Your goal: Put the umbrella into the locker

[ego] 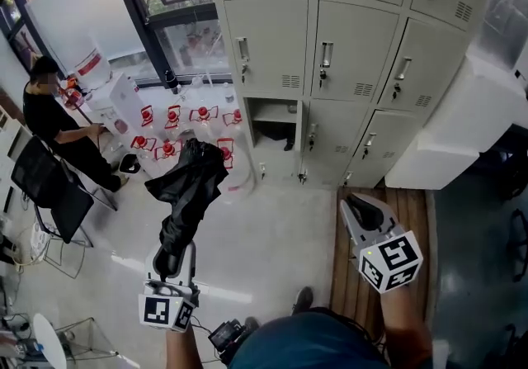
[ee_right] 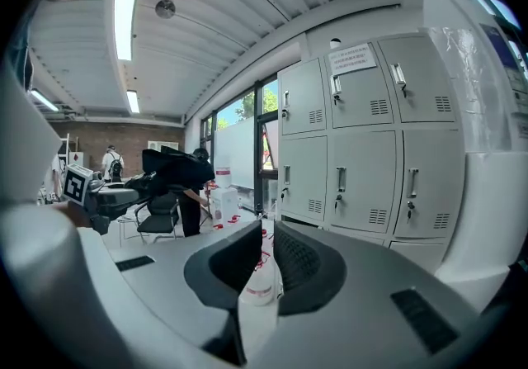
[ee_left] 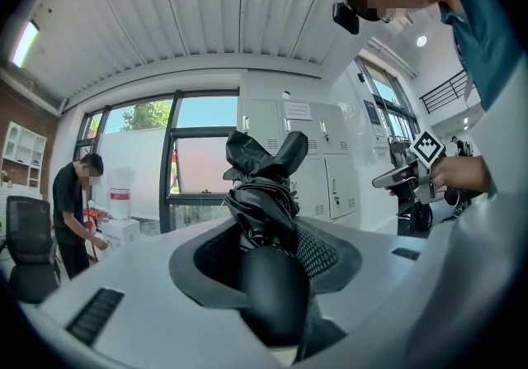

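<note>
looks like a locker corner in some big open-plan office or lab building, definitely not someone's home. from my feed there's a bank of grey metal lockers, every door with a handle, a lock and vent slots, and one low compartment standing open. next to it are tall dark-framed windows with a bunch of clear jugs with red labels parked on the pale floor below. a black office chair sits off to the side and a person is busy over there. overhead it's a ribbed white ceiling with strip lights, and there's a brick wall at the far end.
</note>
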Motion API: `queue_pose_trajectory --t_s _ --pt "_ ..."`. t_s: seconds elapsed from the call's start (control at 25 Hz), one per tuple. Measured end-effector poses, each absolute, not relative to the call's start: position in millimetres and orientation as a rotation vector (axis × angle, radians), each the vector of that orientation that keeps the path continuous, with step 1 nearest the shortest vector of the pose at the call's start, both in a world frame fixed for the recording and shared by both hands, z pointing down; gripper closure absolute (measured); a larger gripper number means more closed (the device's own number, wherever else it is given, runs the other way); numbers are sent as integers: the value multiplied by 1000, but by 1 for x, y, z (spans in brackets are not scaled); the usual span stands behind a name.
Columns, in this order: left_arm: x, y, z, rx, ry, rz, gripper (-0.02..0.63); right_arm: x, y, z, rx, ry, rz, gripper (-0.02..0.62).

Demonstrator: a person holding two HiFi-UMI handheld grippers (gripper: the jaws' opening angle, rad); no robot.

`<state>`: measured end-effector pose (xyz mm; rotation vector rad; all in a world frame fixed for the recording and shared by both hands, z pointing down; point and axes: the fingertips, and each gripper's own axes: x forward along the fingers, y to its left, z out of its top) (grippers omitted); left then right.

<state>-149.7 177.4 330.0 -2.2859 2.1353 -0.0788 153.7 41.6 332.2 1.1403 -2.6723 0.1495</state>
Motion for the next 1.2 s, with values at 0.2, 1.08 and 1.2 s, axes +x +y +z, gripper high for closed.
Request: queue_pose_trajectory --t_s 0.2,1.08,1.2 --pt "-130 161 328 -2271 2166 -79 413 173 18 335 1120 -2693 167 552" --pt "-89 49 347 -2457 2015 -70 413 257 -33 355 1370 -2560 235 552" --pt "-96 25 346 -2502 1966 -56 413 258 -38 346 1434 -2515 231 552"
